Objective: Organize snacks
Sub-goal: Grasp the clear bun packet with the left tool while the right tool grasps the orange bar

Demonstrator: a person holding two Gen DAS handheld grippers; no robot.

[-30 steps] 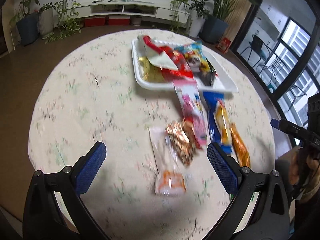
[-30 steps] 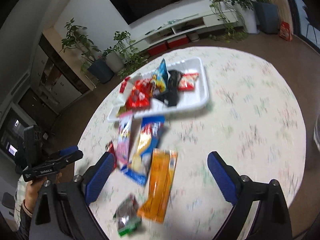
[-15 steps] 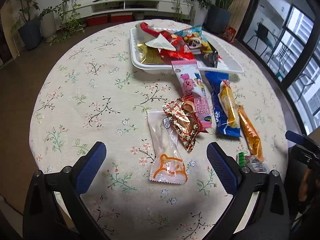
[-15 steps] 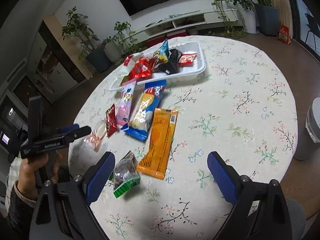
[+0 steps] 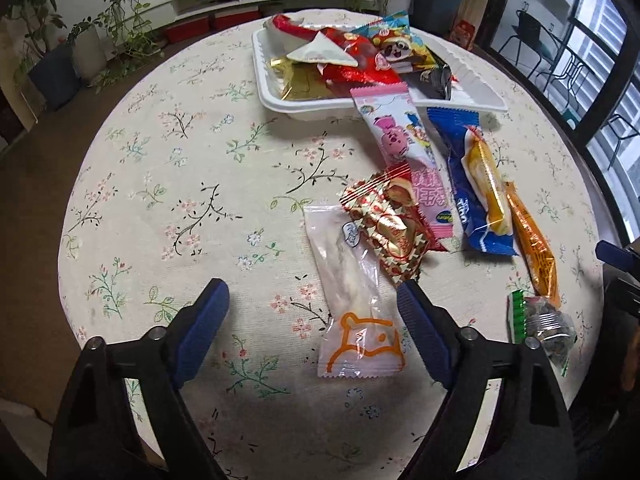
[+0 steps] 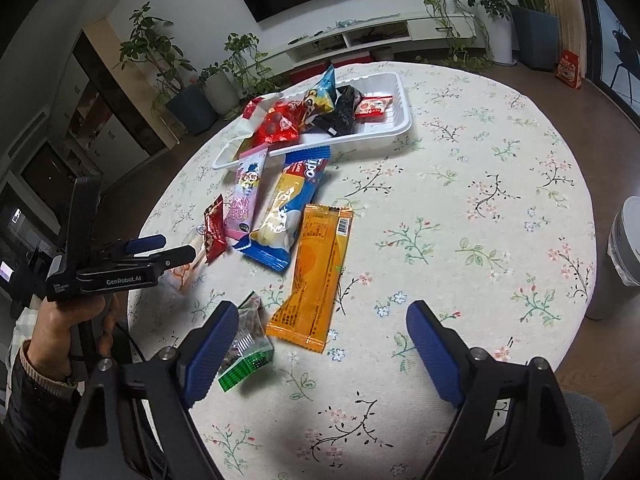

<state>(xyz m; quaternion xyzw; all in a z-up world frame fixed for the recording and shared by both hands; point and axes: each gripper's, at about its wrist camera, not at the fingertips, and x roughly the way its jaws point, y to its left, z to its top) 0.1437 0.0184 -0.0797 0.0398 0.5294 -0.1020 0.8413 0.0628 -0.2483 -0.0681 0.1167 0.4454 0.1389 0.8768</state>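
Observation:
A white tray holding several snacks sits at the far side of the round table. Loose in front of it lie a pink packet, a blue packet, an orange packet, a red-gold packet and a green-black packet. My left gripper hangs over a clear packet with an orange bear; its jaws are closing, the packet lies between them untouched. My right gripper is also closing, with the orange packet's near end between its jaws and nothing gripped.
A white cylindrical container stands off the table's right edge. A hand holds the left gripper at the table's left rim. Potted plants and a low white cabinet line the far wall. Bare floral cloth covers the table's left and right parts.
Both grippers have come down closer to the table. The left one now sits over the clear packet with its jaws narrower. The right jaws have narrowed slightly.

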